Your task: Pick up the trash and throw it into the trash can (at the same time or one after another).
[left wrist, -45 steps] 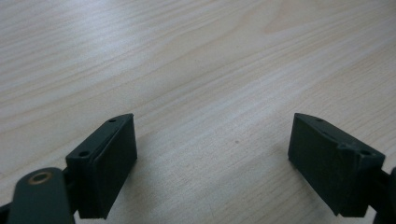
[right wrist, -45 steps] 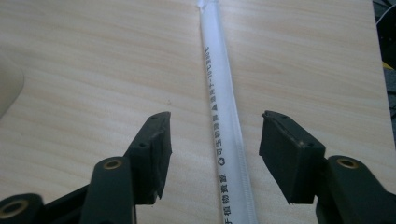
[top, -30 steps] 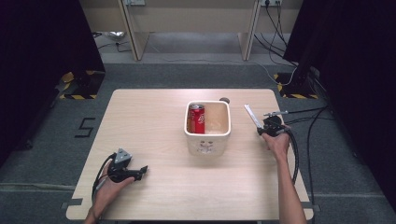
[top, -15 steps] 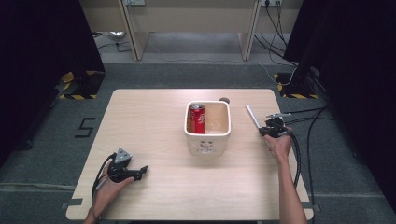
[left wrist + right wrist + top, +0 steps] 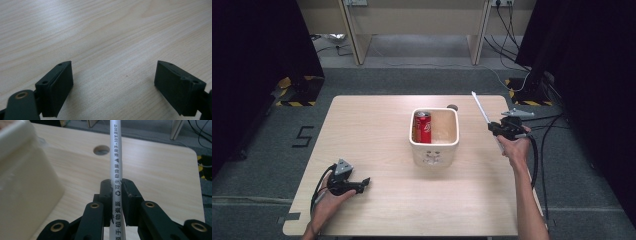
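Note:
A long white straw (image 5: 479, 109) printed with dark characters is pinched between the jaws of my right gripper (image 5: 492, 127), lifted above the table's right side and slanting up and away. Seen from the right gripper view, the straw (image 5: 116, 157) runs straight up between the pads of the right gripper (image 5: 116, 187), which is shut on it. A white square bin (image 5: 434, 155) stands mid-table with a red can (image 5: 422, 127) upright in its left half. My left gripper (image 5: 362, 184) rests at the front left; in its own view the left gripper (image 5: 113, 85) stands open over bare wood.
The light wooden table (image 5: 377, 130) has a round cable hole (image 5: 452, 106) just behind the bin, also visible as the cable hole (image 5: 101, 150) beyond the straw. The bin's wall (image 5: 22, 177) is close on the right gripper's left. Cables trail off the table's right edge.
The right hand has risen off the table with the straw in its jaws, and the straw's far tip now stands higher. The left hand has stayed put.

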{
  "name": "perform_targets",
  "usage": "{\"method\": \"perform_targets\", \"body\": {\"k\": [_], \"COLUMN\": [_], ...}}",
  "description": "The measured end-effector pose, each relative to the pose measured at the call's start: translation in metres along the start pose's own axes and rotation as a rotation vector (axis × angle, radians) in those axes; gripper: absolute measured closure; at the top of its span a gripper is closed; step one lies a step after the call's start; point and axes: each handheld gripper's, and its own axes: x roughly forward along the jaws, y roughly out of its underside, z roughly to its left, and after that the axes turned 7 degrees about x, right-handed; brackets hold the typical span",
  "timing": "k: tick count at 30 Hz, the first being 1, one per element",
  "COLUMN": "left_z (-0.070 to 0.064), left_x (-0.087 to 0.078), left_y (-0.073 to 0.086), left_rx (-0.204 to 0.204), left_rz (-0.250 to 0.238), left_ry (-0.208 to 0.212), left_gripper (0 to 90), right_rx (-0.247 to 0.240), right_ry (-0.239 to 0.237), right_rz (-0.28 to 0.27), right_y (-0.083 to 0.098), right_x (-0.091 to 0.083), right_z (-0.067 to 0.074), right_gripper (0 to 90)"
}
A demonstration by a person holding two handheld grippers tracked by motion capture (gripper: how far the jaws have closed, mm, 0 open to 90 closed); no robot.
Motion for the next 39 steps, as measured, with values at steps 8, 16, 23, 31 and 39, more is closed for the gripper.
{"method": "perform_targets", "body": {"k": [8, 16, 23, 31, 39], "left_z": [0.0, 0.0, 0.0, 0.0, 0.0], "left_x": [0.0, 0.0, 0.0, 0.0, 0.0], "left_y": [0.0, 0.0, 0.0, 0.0, 0.0], "left_rx": [0.0, 0.001, 0.0, 0.0, 0.0], "left_rz": [0.0, 0.002, 0.002, 0.001, 0.002], "left_ry": [0.0, 0.001, 0.001, 0.001, 0.001], "left_gripper": [14.6, 14.6, 14.6, 14.6, 14.6], "right_rx": [-0.025, -0.075, -0.098, -0.121, -0.149], "right_ry": [-0.09, -0.136, -0.192, -0.247, -0.291], "right_rz": [-0.089, -0.109, -0.113, -0.104, -0.087], "right_y": [-0.024, -0.044, -0.058, -0.071, -0.081], "right_x": [-0.018, -0.025, -0.024, -0.011, 0.009], "right_z": [0.03, 0.059, 0.084, 0.117, 0.15], "right_gripper": [79.6, 79.6, 79.5, 79.5, 79.4]}}
